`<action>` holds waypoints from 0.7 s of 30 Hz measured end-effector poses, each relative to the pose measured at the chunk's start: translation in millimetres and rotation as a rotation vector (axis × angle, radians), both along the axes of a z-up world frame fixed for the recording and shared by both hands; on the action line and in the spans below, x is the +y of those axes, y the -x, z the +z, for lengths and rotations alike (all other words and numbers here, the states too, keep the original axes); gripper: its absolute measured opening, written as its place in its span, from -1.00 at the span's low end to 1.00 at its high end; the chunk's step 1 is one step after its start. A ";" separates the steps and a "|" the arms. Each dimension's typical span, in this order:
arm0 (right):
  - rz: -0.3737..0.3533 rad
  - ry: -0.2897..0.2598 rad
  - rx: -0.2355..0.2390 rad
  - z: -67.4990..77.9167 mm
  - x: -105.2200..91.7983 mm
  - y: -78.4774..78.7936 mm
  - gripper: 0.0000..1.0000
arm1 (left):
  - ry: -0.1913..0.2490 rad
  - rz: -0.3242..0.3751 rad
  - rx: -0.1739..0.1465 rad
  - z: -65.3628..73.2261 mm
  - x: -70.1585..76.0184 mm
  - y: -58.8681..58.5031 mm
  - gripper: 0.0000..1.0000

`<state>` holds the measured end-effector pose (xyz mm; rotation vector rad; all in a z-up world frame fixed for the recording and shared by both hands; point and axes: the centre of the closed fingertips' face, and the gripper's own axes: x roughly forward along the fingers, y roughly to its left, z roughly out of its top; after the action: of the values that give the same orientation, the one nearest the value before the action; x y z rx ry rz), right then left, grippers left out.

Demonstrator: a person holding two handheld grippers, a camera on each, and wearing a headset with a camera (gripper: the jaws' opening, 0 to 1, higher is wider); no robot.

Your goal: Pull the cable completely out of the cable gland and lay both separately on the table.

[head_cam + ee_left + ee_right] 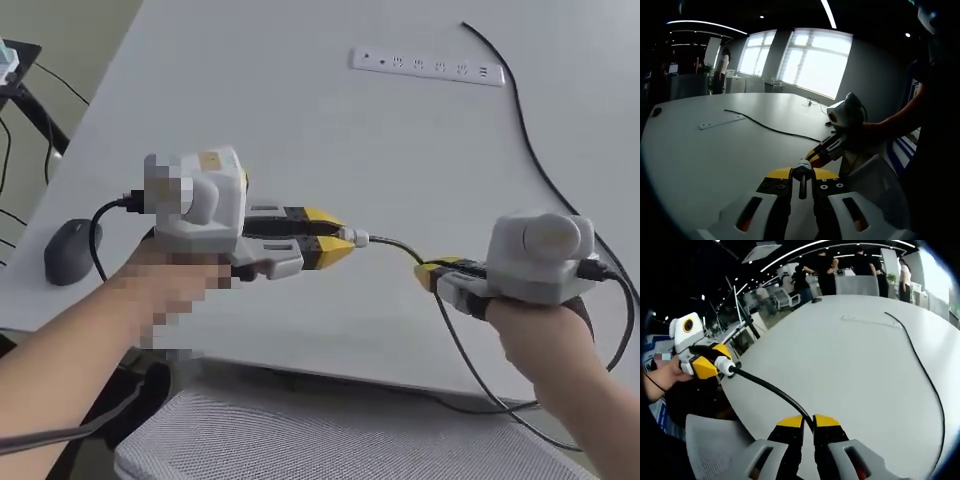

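While both tongs hung in the air over the near edge of the tabletop point(300, 130), the left tongs point(345, 241) were clamped on the white cable gland point(358, 238), and the right tongs point(424, 272) were pressed together on the black cable point(392, 245). The cable entered the gland at one end, ran the short way between the two tongs, and hung down past the tabletop edge behind the right ones. Farther away on the tabletop lay a white power strip point(427, 67) with its own black cord point(530, 150).
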<state>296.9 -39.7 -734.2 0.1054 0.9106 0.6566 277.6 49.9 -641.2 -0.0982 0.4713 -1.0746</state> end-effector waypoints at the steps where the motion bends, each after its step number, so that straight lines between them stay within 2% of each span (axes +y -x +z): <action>1: -0.027 -0.018 0.038 -3.9 -1.5 0.3 -0.97 | 0.000 0.000 0.000 -0.2 0.0 0.1 -0.70; 3: -0.057 -0.048 0.064 -7.5 -2.7 0.1 -0.96 | -0.002 -0.001 0.001 -1.1 -0.4 0.6 -0.70; 5: -0.060 -0.040 0.086 -10.6 -3.3 3.1 -0.96 | -0.004 -0.003 0.002 -1.8 -1.1 1.3 -0.70; 10: -0.015 -0.002 0.029 -6.6 0.9 5.2 -0.96 | -0.003 -0.001 0.004 -1.9 -1.3 0.7 -0.70; 21: -0.018 -0.016 0.004 -4.2 -3.0 2.3 -0.94 | -0.001 0.000 0.000 -0.8 -0.8 -0.7 -0.70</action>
<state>294.6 -42.6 -738.4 0.1286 0.9077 0.6473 278.3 49.1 -642.0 -0.0977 0.4717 -1.0743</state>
